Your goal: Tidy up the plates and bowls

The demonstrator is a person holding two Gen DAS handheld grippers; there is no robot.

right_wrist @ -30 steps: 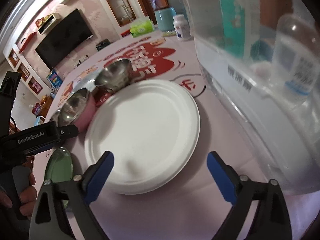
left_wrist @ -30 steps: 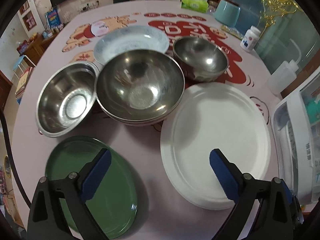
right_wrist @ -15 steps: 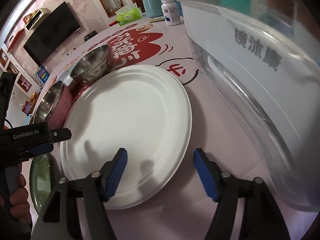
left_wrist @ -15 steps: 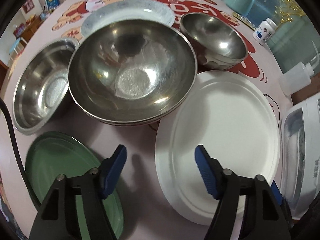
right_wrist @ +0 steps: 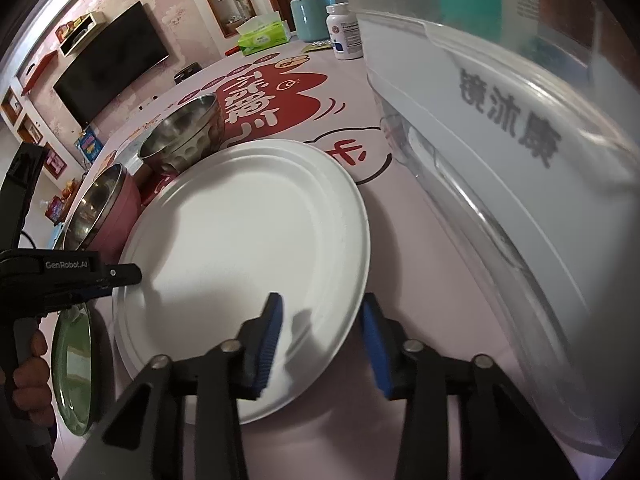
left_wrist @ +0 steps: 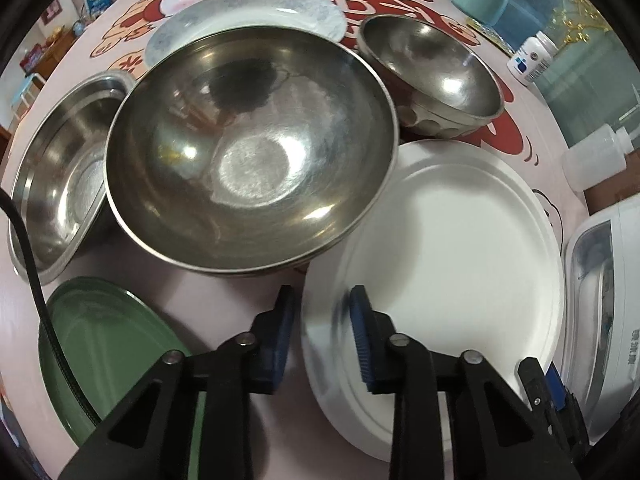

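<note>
As both grippers straddle opposite rims of the white plate (left_wrist: pixel 452 232), the left gripper (left_wrist: pixel 322 322) and right gripper (right_wrist: pixel 322 334) show narrowly parted fingers, neither yet clamped.

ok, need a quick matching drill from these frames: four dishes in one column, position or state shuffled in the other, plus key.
1. white plate
2. green plate
3. large steel bowl
4. small steel bowl

A. far side, beside the patterned plate
B. near left corner
C. rim between both grippers' fingers
D. centre, nested on another bowl

Pairs: 1-C, 2-B, 3-D, 4-A
</note>
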